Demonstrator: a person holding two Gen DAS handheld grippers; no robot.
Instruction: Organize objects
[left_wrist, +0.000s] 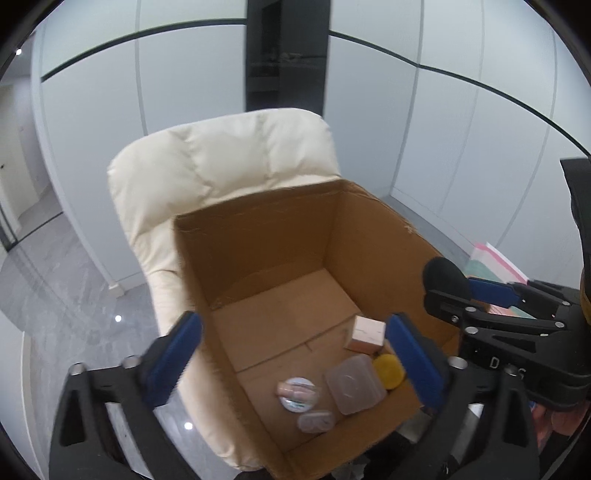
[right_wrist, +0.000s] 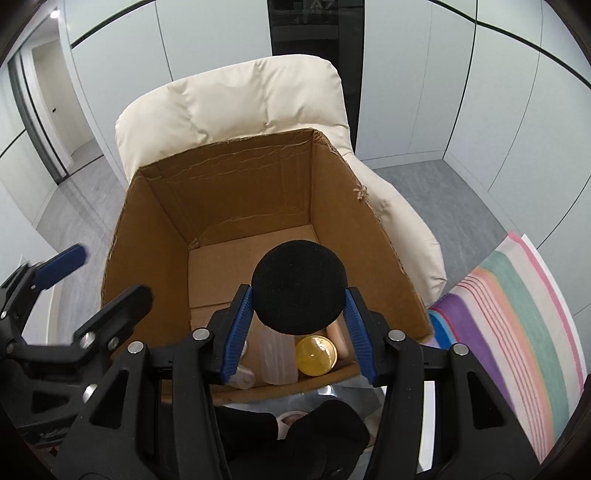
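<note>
The left claw hangs wide open above an open cardboard box that sits on a cream armchair. On the box floor lie a clear plastic case, a yellow disc, a round badge and a small pink box. At the right, the right claw grips a black foam ball over the box's edge.

Even indoor light, fisheye-warped edges

From the left wrist we look down, close, over the near-left corner of the cardboard box. The right wrist view looks down over its near edge, just as close. Both share the box's floor, the cream chair behind and grey wall panels.
</note>
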